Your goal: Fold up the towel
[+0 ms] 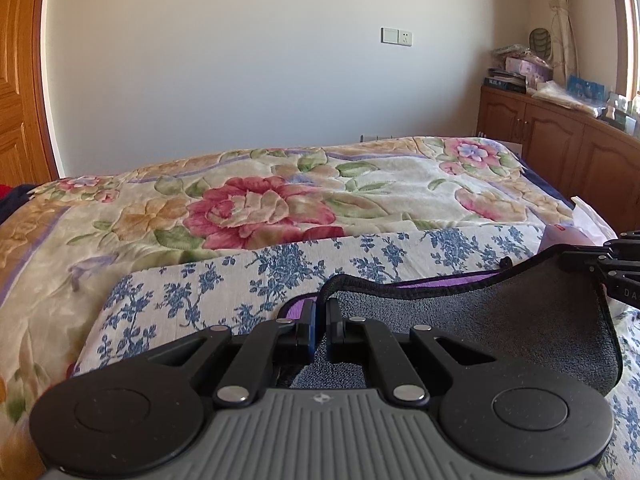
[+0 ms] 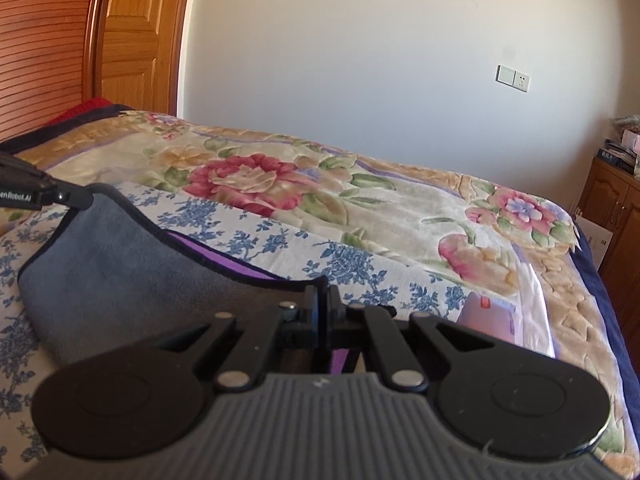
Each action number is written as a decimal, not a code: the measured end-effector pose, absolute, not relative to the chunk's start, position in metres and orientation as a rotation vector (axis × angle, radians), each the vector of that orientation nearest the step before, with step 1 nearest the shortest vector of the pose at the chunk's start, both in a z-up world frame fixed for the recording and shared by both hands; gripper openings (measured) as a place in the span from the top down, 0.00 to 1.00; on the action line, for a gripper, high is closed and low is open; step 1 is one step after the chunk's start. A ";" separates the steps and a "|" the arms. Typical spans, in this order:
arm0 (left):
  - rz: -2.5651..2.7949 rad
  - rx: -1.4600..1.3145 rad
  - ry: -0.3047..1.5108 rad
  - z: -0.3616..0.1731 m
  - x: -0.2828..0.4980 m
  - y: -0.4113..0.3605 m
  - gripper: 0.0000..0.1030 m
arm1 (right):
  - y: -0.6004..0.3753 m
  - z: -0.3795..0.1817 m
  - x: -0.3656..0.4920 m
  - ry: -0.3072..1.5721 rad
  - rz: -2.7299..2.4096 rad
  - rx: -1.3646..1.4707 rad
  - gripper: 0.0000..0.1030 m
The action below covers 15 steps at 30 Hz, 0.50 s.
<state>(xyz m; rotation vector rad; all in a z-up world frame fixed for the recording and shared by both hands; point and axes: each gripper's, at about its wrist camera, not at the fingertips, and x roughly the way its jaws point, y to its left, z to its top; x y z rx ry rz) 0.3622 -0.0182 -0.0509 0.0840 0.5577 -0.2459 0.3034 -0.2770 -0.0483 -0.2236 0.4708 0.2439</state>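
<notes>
Towel [image 1: 500,320] first: it is grey microfibre with a dark stitched border, and its other face is purple, which shows as a thin strip under the lifted edge. It lies on the bed, on a white sheet with blue flowers [image 1: 280,264], and behind that sheet a thick floral blanket [image 1: 260,208] covers the rest of the bed. The grey part is raised and sags a little between your two tools, while the purple part stays low on the sheet.

Your left wrist view shows the wooden cabinet [image 1: 560,136] with boxes and papers on top, near the curtain, and it shows the right tongs [image 1: 576,260] at the right edge of the picture. Your right wrist view shows more of the wooden door [image 2: 136,36] and a slatted wooden panel at the far left, and a pale lilac packet [image 2: 488,316] that lies on the bed to the right of the towel. It also shows the left tongs [image 2: 86,200] at the left edge.

Both tongs are closed on the border of the towel. Your left tongs [image 1: 320,316] pinch the edge at the left end of the grey part, and your right tongs [image 2: 323,308] pinch the edge at the right end. The towel hangs between them as a shallow curve, and its lower fold touches the sheet.
</notes>
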 end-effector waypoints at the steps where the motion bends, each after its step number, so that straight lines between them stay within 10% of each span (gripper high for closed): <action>1: -0.245 0.088 0.559 -0.051 0.364 -0.019 0.95 | -0.278 -0.048 0.305 0.472 0.243 -0.225 0.96; 15: -0.222 0.174 0.510 -0.058 0.384 -0.031 0.95 | -0.279 -0.056 0.332 0.496 0.217 -0.248 0.96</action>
